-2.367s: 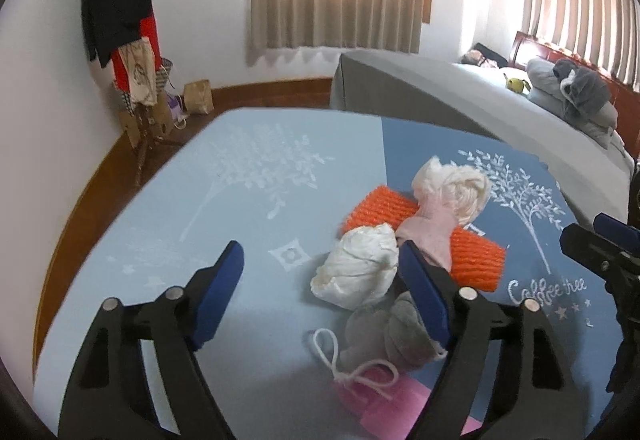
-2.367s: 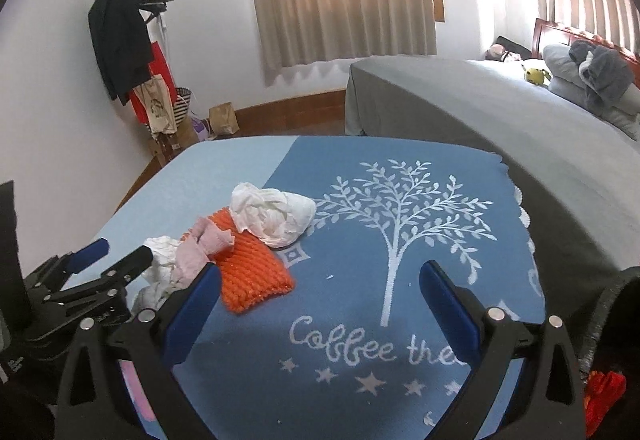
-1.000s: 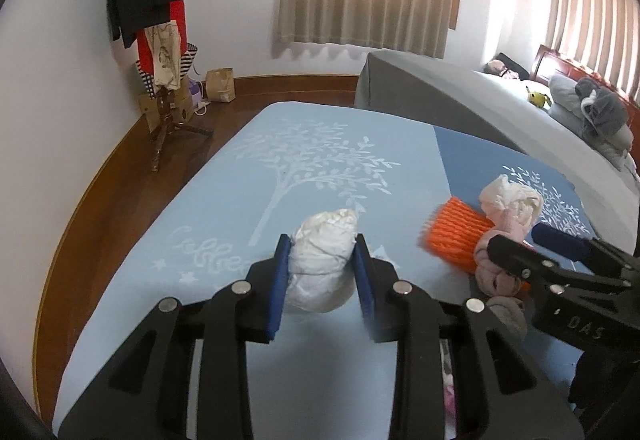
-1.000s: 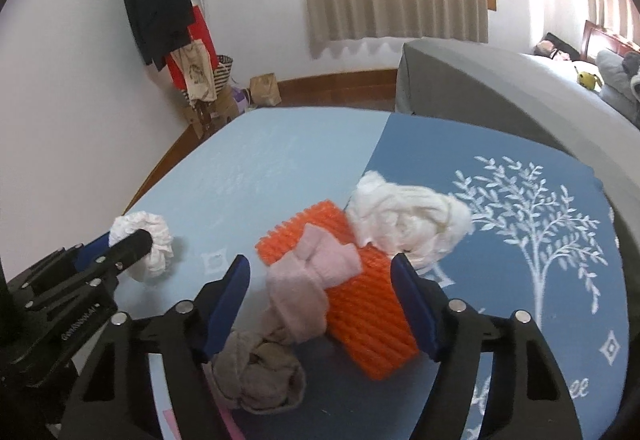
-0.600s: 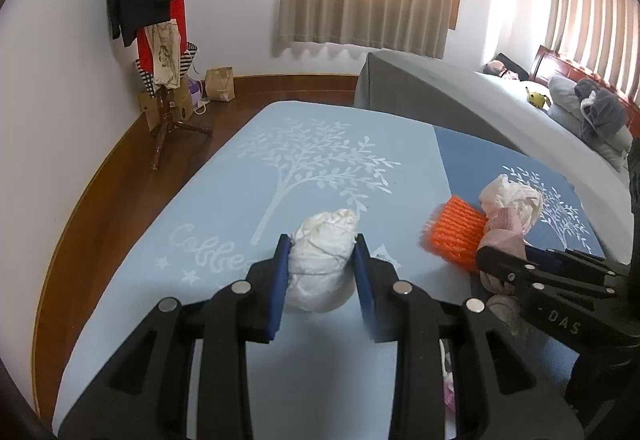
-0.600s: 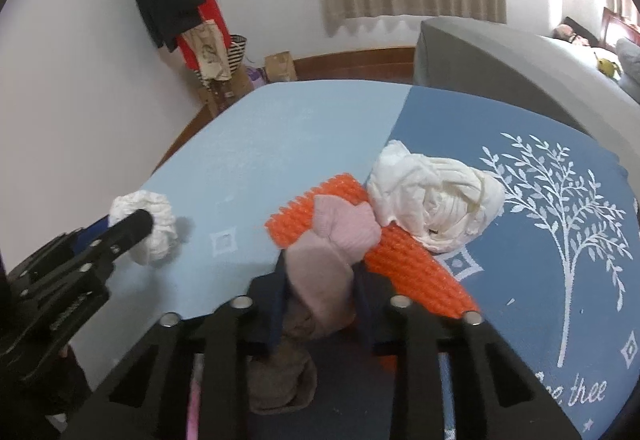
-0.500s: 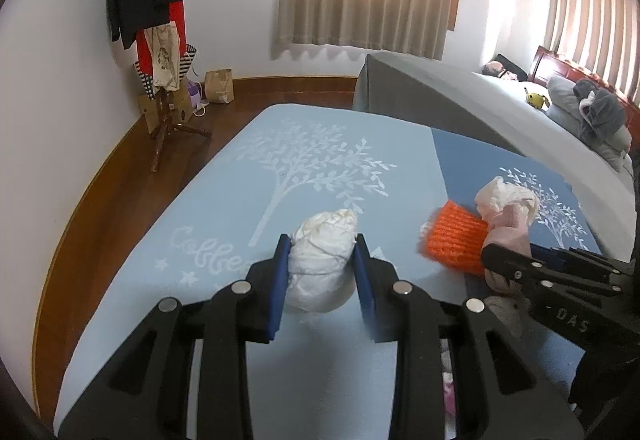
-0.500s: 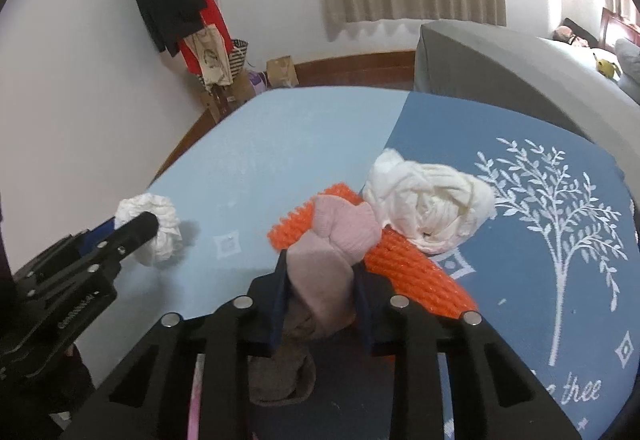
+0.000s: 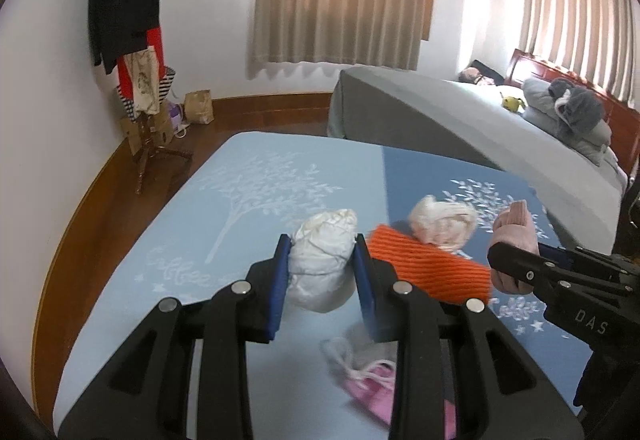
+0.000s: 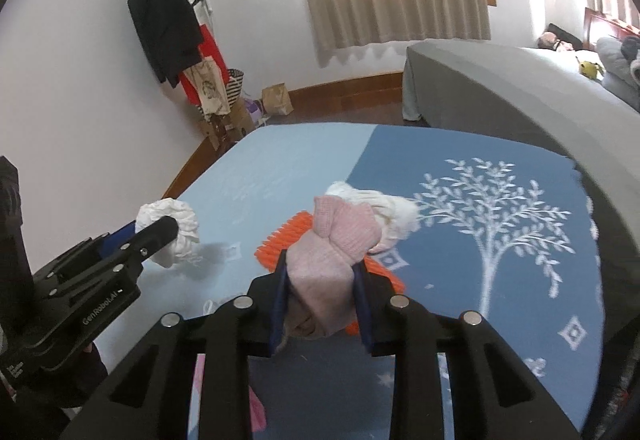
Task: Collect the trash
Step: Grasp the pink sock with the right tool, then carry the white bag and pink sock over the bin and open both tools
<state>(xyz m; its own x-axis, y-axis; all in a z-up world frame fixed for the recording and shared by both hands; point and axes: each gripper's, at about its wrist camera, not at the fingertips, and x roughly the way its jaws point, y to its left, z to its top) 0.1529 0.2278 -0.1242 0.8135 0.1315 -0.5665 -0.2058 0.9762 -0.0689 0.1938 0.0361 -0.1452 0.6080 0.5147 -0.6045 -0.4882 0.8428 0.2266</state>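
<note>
Your left gripper (image 9: 322, 268) was clamped on a white crumpled wad (image 9: 323, 260), its blue pads pressed against both sides, and the wad hung clear above the blue tree-print cloth (image 9: 248, 208) covering the table. Your right gripper (image 10: 320, 292) pinched a pink knitted bundle (image 10: 336, 252) just as firmly (a darker end of it trailed below the pads). Left on the cloth lay an orange ribbed piece (image 9: 428, 264) with a cream crumpled ball (image 9: 442, 226) touching its far edge, and nearer you a pink item with a white drawstring (image 9: 372, 380), blurred.
</note>
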